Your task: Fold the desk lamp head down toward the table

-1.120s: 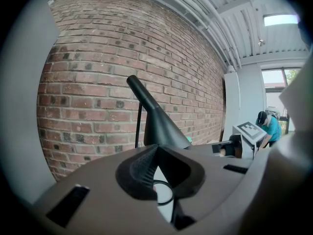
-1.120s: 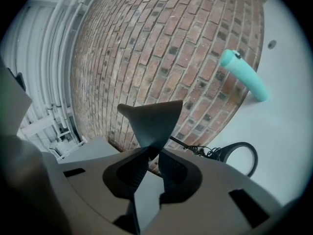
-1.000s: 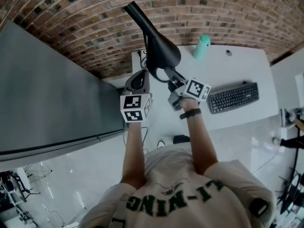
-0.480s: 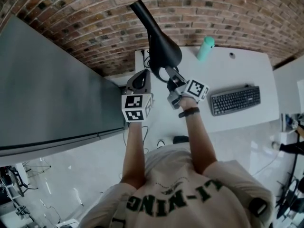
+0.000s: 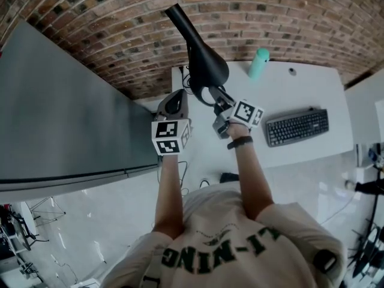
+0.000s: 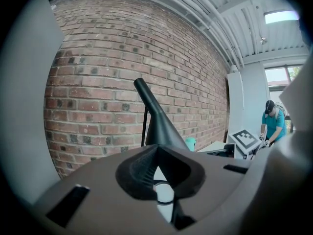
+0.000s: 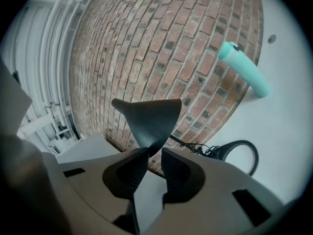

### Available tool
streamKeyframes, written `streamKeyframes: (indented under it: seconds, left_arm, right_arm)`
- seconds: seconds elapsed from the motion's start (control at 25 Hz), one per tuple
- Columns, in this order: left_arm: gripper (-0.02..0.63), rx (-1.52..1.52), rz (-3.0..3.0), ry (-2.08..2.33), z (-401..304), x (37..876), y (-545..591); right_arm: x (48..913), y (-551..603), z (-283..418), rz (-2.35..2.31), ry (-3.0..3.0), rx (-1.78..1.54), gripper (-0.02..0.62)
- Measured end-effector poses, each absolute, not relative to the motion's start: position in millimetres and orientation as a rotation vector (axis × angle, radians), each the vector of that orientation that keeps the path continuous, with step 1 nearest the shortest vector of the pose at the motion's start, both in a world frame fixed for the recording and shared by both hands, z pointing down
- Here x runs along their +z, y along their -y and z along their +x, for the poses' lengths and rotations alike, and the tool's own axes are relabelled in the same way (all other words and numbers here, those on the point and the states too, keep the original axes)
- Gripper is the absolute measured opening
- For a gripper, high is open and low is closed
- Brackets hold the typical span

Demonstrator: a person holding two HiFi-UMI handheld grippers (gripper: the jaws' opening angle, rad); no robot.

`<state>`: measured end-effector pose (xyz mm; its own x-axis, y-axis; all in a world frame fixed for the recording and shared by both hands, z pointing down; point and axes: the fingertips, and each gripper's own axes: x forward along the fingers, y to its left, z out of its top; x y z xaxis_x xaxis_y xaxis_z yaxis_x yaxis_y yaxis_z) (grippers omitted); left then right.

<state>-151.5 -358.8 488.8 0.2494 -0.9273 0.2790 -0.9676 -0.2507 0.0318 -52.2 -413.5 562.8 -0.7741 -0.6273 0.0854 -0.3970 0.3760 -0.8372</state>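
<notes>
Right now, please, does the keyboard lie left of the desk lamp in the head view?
No, the keyboard lies right of the desk lamp, beyond the right gripper.

Barely edging the lamp head (image 5: pixel 209 71) rightward across the head view, with the right claw (image 5: pixel 219 105) inching up-frame alongside it.

At upper centre of the head view the lamp (image 5: pixel 207 65) hides its own base, and at the left gripper view's right edge a small person (image 6: pixel 273 122) is half hidden.
</notes>
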Motion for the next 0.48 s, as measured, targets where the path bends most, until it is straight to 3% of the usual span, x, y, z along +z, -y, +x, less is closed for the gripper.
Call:
streamKeyframes:
  seconds: [0.24, 0.48]
  left_arm:
    - [-0.006, 0.270, 2.332, 1.793, -155, 482, 354]
    - [-0.006, 0.225, 2.358, 1.774, -147, 470, 345]
  right_arm:
    - [568, 403, -36, -0.995, -2.443, -1.281, 0.077]
    - [548, 395, 5, -1.317, -2.620, -0.950, 0.077]
